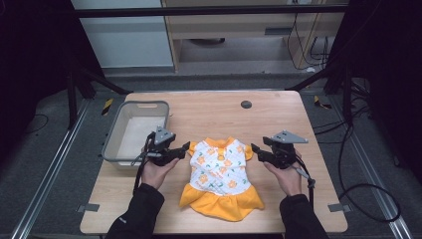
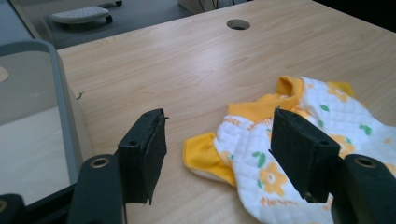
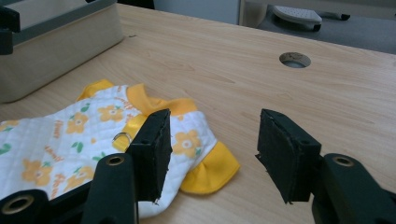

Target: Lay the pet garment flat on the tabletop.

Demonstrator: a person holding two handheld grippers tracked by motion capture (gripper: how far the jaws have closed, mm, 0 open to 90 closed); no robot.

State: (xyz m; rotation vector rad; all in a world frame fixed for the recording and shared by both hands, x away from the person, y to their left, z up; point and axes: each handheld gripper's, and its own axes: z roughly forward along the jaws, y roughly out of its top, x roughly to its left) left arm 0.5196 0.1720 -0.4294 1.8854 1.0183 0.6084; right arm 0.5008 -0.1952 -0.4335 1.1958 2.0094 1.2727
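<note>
Holding the left hand-held gripper (image 1: 186, 147) with jaws standing wide, nothing between the black foam-like pads (image 2: 150, 149), just beside the left sleeve of a small dress (image 1: 221, 177) and not touching it. Holding the right hand-held gripper (image 1: 254, 148) the same way, jaws wide and empty, just beside the other sleeve, apart from the cloth. Both pointing inward at the garment from either side, each one resting in a hand (image 1: 158, 172) with a dark sleeve, each carrying a grey three-cornered plate on top.

Lying flat on the table (image 1: 209, 107), near the front middle, the dress: white quilted body, printed with orange flowers and small green leaves, with orange collar, orange sleeve edges and an orange ruffled skirt toward the person. Showing some small orange writing on the white cloth in both gripper views, too blurred for reading. Showing a small metal ring (image 3: 122, 138) near the collar in the right gripper view.

Standing at the left side of the table, a grey plastic basket (image 1: 113, 132), rectangular with rounded corners, with a pale bottom and nothing seen inside it. Being of light wood grain, the table, with a round cable hole (image 1: 246, 104) toward the far edge.
</note>
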